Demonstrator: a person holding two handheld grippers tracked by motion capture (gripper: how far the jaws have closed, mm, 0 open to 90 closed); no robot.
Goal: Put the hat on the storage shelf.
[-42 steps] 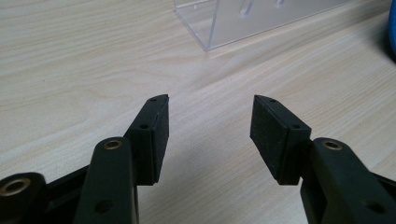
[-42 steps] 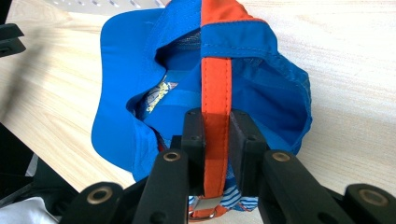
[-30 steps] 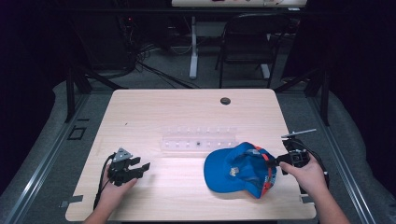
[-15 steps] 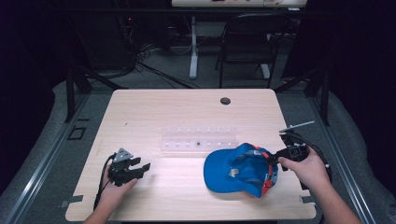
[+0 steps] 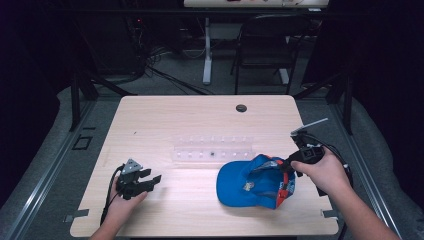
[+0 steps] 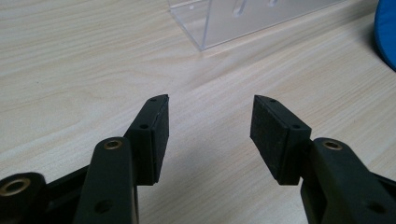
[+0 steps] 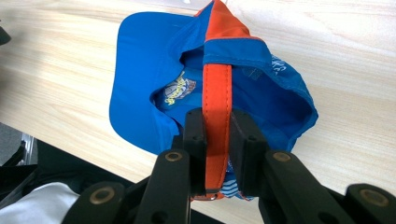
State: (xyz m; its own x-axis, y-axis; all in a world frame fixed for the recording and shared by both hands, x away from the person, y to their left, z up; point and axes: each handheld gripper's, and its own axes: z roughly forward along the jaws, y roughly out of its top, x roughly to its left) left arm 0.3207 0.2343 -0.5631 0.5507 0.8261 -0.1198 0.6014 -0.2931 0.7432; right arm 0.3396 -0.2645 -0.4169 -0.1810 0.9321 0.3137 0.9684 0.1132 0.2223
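A blue cap (image 5: 250,182) with an orange strap (image 7: 217,93) lies upside down on the wooden table (image 5: 200,120), at the front right. My right gripper (image 5: 290,165) is shut on the orange strap at the cap's right side, and the right gripper view shows the strap pinched between the black pads (image 7: 194,140). My left gripper (image 5: 150,179) rests at the front left of the table, open, with bare wood between its fingertips (image 6: 149,126). The cap's blue edge (image 6: 385,28) shows at the right of the left gripper view.
A clear plastic rack (image 5: 212,150) with a row of small pegs lies across the middle of the table, just behind the cap; its corner (image 6: 233,18) appears ahead of the left gripper. A dark round hole (image 5: 241,108) sits near the far edge. A chair (image 5: 265,45) stands beyond the table.
My right gripper has moved slightly up and to the right with the cap's strap in it, lifting that side of the cap. The left gripper has stayed still.
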